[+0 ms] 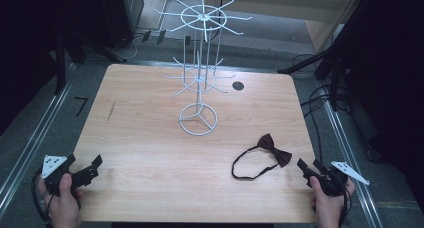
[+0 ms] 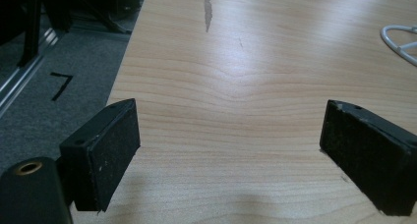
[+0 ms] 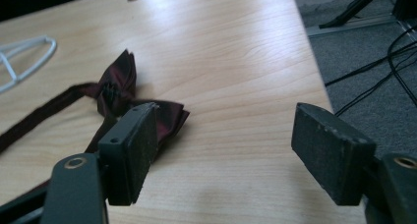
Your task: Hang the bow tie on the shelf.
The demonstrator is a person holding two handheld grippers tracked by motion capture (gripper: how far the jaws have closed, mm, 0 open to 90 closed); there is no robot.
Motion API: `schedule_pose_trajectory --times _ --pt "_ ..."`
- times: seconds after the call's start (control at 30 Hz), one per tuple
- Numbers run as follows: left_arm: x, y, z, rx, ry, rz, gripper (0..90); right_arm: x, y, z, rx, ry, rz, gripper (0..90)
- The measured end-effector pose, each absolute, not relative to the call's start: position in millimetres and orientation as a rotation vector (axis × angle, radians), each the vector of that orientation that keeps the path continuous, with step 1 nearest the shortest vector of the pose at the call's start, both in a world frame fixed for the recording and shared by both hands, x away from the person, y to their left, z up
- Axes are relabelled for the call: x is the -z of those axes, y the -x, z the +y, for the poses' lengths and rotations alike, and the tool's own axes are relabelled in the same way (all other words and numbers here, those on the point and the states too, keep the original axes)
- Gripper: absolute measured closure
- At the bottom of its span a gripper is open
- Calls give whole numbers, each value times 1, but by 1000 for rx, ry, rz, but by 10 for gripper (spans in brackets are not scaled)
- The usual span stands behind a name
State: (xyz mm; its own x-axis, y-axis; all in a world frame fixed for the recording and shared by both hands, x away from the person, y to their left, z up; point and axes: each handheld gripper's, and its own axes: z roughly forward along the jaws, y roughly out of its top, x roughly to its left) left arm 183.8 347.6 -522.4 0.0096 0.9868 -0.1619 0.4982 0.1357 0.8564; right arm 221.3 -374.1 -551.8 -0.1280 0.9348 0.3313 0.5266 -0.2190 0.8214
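Note:
A dark red bow tie [image 1: 274, 149] with a thin black strap loop [image 1: 248, 167] lies flat on the wooden table [image 1: 150, 153], at the front right. My right gripper [image 1: 303, 169] is open just right of it, near the table's right edge. In the right gripper view the bow tie [image 3: 118, 84] sits ahead and to the left, partly behind the left jaw of this gripper [image 3: 226, 116], with nothing between the jaws. My left gripper [image 1: 94, 168] rests open at the front left corner. In its own view this gripper [image 2: 231, 116] has only bare wood between its jaws.
A tall white wire rack with two tiers of spokes stands at the middle back on a ring base [image 1: 198, 119]; the ring base [image 2: 401, 40] also shows in the left gripper view. A round hole [image 1: 238, 86] is in the tabletop beside it. Cables and dark stands surround the table.

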Motion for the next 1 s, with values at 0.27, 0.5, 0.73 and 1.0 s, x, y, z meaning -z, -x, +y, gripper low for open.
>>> schedule_pose_trajectory --times 0.27,0.5,0.73,1.0 --pt "523 -184 347 -760 -1468 1614 89 550 -225 -365 -1233 -1677 1708 244" --pt "522 -184 346 -769 -1480 1610 90 536 -227 -356 -1191 -1687 1756 249" --pt "523 -185 347 -757 -1483 1612 90 510 -247 -345 -1094 -1698 1957 263" --pt "522 -185 348 -751 -1486 1613 90 499 -272 -325 -861 -1697 2201 228"
